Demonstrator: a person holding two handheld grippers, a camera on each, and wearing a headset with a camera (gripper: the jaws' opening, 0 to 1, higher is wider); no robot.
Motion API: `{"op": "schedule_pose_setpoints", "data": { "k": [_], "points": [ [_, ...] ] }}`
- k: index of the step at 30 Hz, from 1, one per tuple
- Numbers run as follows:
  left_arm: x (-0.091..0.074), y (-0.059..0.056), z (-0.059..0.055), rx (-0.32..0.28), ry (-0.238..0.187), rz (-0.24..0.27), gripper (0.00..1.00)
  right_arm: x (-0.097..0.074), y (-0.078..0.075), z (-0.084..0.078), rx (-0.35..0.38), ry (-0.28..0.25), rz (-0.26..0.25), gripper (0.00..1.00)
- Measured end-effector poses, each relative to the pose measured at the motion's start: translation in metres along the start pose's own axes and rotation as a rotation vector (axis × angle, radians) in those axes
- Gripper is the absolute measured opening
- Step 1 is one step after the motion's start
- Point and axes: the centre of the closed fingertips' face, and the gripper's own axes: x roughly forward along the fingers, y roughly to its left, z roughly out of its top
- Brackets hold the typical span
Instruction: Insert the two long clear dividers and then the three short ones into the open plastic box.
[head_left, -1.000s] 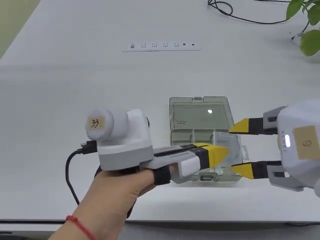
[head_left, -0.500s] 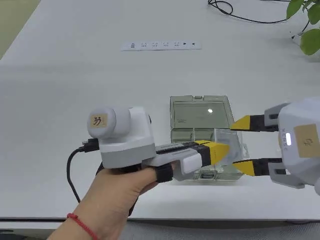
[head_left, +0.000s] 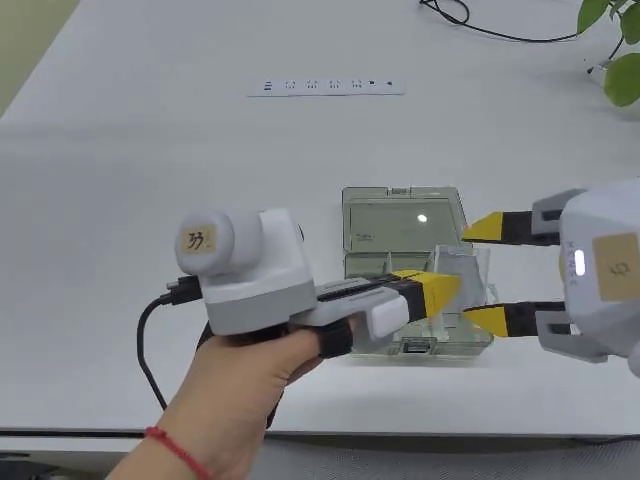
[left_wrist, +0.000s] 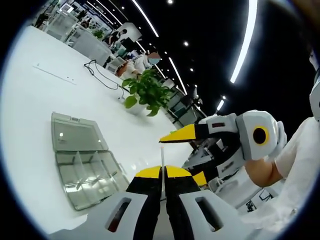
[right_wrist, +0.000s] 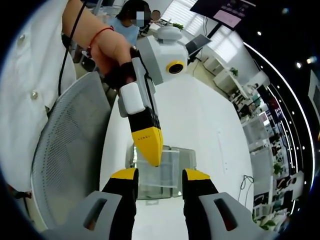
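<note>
The open clear plastic box (head_left: 400, 222) lies on the white table, lid flat behind its tray, with some dividers standing inside. My left gripper (head_left: 445, 288) is shut on a clear divider (head_left: 465, 270) and holds it upright over the tray's right part. In the left gripper view the divider (left_wrist: 162, 154) shows edge-on between the shut tips (left_wrist: 162, 171), with the box (left_wrist: 80, 165) at lower left. My right gripper (head_left: 470, 275) is open, one jaw on each side of the divider. In the right gripper view the divider (right_wrist: 167, 171) hangs between my open jaws (right_wrist: 161, 176), under the left gripper (right_wrist: 150, 150).
A white power strip (head_left: 325, 87) lies far back on the table. A black cable (head_left: 470, 25) and a green plant (head_left: 615, 50) are at the back right. The table's front edge runs just below the box. A mesh chair (right_wrist: 65, 150) stands beside the table.
The left gripper has lifted the clear divider a little, up and to the right above the box. The right gripper stays open around it.
</note>
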Motion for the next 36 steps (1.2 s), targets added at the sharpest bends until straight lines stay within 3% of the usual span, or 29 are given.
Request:
{"op": "schedule_pose_setpoints", "data": {
  "k": [2,6,11,13,16,21,23,30,36],
  "points": [
    [-0.002,0.000,0.003,0.038,-0.004,-0.008,0.00,-0.004,-0.004,0.002,0.022,-0.021,0.002,0.36],
    [-0.005,-0.001,0.004,0.176,0.012,-0.022,0.00,-0.011,-0.010,0.007,0.112,-0.086,0.045,0.36],
    [-0.009,-0.007,0.000,0.349,0.056,-0.076,0.00,-0.021,-0.017,0.009,0.224,-0.160,0.147,0.32],
    [-0.011,-0.009,-0.003,0.381,0.080,-0.091,0.00,-0.023,-0.017,0.008,0.230,-0.173,0.186,0.29],
    [-0.013,-0.013,-0.007,0.493,0.112,-0.132,0.00,-0.028,-0.015,0.015,0.284,-0.215,0.277,0.26],
    [-0.016,-0.021,-0.011,0.559,0.122,-0.190,0.00,-0.028,-0.005,0.018,0.303,-0.238,0.394,0.21],
    [-0.017,-0.025,-0.013,0.590,0.127,-0.216,0.00,-0.026,-0.001,0.017,0.305,-0.223,0.432,0.20],
    [-0.018,-0.034,-0.014,0.618,0.131,-0.259,0.00,-0.021,0.016,0.019,0.306,-0.228,0.522,0.16],
    [-0.019,-0.037,-0.014,0.636,0.119,-0.273,0.00,-0.020,0.024,0.020,0.299,-0.222,0.554,0.08]
  ]
}}
